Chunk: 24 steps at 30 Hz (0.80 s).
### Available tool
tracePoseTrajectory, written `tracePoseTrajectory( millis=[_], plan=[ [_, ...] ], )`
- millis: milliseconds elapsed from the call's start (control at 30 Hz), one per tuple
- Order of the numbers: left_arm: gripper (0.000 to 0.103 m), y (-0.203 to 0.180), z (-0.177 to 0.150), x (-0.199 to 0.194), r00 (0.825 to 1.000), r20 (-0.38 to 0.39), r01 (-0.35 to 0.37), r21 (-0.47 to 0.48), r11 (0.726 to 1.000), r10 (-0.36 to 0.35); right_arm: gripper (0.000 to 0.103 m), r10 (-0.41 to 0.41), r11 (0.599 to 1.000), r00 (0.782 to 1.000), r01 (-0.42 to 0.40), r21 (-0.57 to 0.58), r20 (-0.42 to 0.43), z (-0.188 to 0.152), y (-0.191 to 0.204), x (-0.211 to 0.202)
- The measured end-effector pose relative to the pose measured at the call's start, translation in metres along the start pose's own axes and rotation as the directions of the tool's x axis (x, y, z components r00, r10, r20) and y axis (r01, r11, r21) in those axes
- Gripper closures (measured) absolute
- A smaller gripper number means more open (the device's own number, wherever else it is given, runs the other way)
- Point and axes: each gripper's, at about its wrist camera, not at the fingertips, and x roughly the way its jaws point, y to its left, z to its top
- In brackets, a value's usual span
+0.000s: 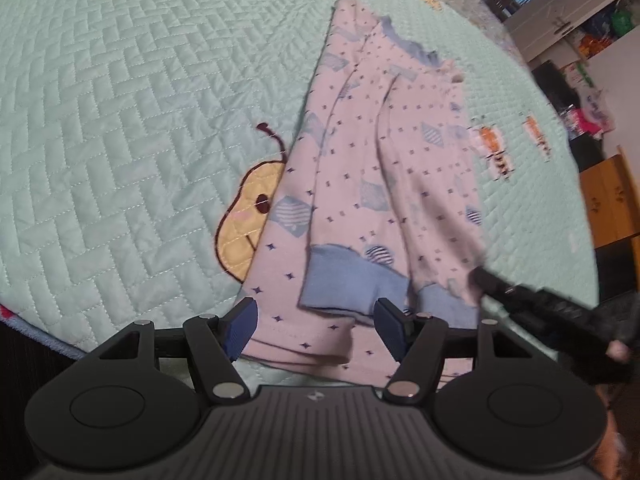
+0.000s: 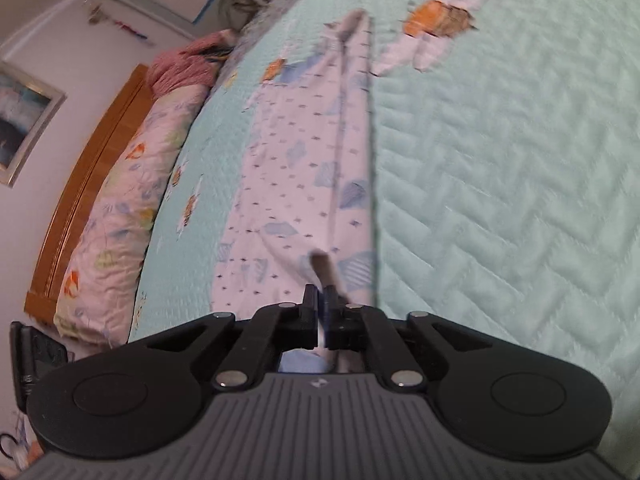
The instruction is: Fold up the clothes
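Shirt-folding update: the kids' long-sleeve pajama top (image 1: 384, 168), pale pink with blue cuffs and little star prints, lies lengthwise on the mint quilted bedspread (image 1: 120, 120), its hem right at the near edge of the bed, partly covering a yellow pear patch (image 1: 248, 216). It looks half folded to me, with one sleeve laid down the body and its blue cuff (image 1: 348, 288) sitting just above the hem.

My left gripper (image 1: 316, 328) hangs over that hem with the jaws wide and nothing pinched; cloth only lies beneath them. My right gripper (image 2: 321, 300) is squeezed nearly closed at the hem corner on the right side of the top. From the left camera it seems to be nipping the edge by the other cuff, but the blur keeps me from swearing the fabric is really caught.

Next move, I reckon: close the left on the hem too, then carry both corners up toward the collar (image 1: 404, 40), keeping them level.

Containers: none in view, just the bed, a floral pillow (image 2: 120, 216) and the wooden headboard (image 2: 92, 184).
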Motion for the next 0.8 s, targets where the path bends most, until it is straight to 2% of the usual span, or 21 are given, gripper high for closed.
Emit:
tracePoseTrajectory(
  millis=[133, 233, 333, 533, 700, 767, 800],
  plan=[
    [0.036, 0.018, 0.007, -0.004, 0.996, 0.001, 0.092, -0.130, 0.987, -0.093, 0.080, 0.038, 0.998, 0.999, -0.039, 0.051, 0.013, -0.009, -0.007, -0.009],
    [0.036, 0.023, 0.012, -0.007, 0.987, 0.039, 0.162, -0.181, 0.970, -0.157, 0.077, 0.050, 0.998, 0.998, -0.053, 0.044, 0.050, -0.014, -0.003, -0.024],
    [0.036, 0.020, 0.016, -0.006, 0.981, 0.062, 0.194, -0.175, 0.965, -0.186, 0.075, 0.087, 0.996, 0.993, -0.088, 0.010, 0.074, -0.017, 0.009, -0.035],
    [0.036, 0.019, 0.008, 0.013, 0.982, 0.016, 0.189, -0.165, 0.968, -0.189, 0.069, 0.144, 0.989, 0.988, -0.142, -0.042, 0.046, -0.021, 0.033, -0.030],
    [0.036, 0.028, -0.001, 0.019, 0.976, 0.062, 0.216, -0.161, 0.963, -0.209, 0.066, 0.137, 0.990, 0.990, -0.137, -0.031, 0.018, -0.028, 0.031, -0.019],
    [0.038, 0.027, -0.005, 0.019, 0.972, 0.084, 0.231, -0.139, 0.963, -0.221, 0.062, 0.127, 0.992, 0.992, -0.127, -0.018, 0.010, -0.030, 0.026, -0.015],
    [0.049, 0.025, -0.005, 0.019, 0.971, 0.083, 0.232, -0.120, 0.965, -0.224, 0.059, 0.118, 0.993, 0.993, -0.118, -0.011, 0.007, -0.031, 0.024, -0.014]
  ],
)
